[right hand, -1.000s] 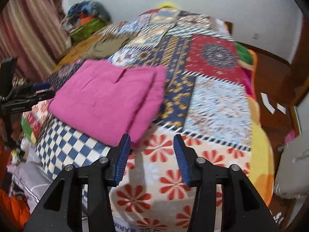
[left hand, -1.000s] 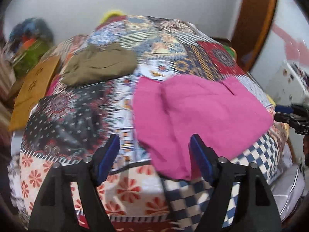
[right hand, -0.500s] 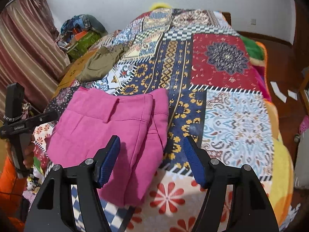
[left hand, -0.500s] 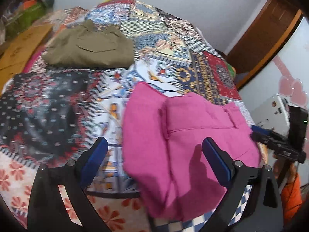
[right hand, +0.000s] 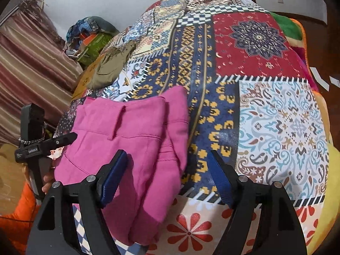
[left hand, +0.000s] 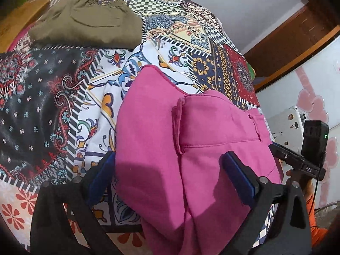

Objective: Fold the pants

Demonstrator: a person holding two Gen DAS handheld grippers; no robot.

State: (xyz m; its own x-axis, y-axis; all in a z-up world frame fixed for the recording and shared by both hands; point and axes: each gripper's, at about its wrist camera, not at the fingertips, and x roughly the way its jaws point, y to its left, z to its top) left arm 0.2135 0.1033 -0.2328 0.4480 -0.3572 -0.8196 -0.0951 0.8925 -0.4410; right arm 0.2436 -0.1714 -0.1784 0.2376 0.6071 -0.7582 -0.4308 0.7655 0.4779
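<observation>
The pink pants (left hand: 191, 148) lie folded into a thick bundle near the foot edge of the bed (right hand: 276, 116), on top of its patchwork cover, with the waistband and a belt loop facing up. The left tool (left hand: 170, 176) hangs low over the bundle, its jaws spread very wide and straddling the near left part of the cloth: one blue pad sits just off the pants' left edge over the cover, the other over the pink fabric, and neither is pinching anything that I can make out. The right tool (right hand: 167, 174) is over the right end of the bundle, its jaws opening, one pad above the pink cloth and the other out over the cover beside it; the folded edge lies between them but is not clamped. Farther up the bed, well apart from the pink pants, an olive garment (left hand: 87, 19) lies folded flat. A striped curtain (right hand: 27, 68) hangs to the left of the bed, and a heap of colourful things (right hand: 91, 36) sits near the wall.
</observation>
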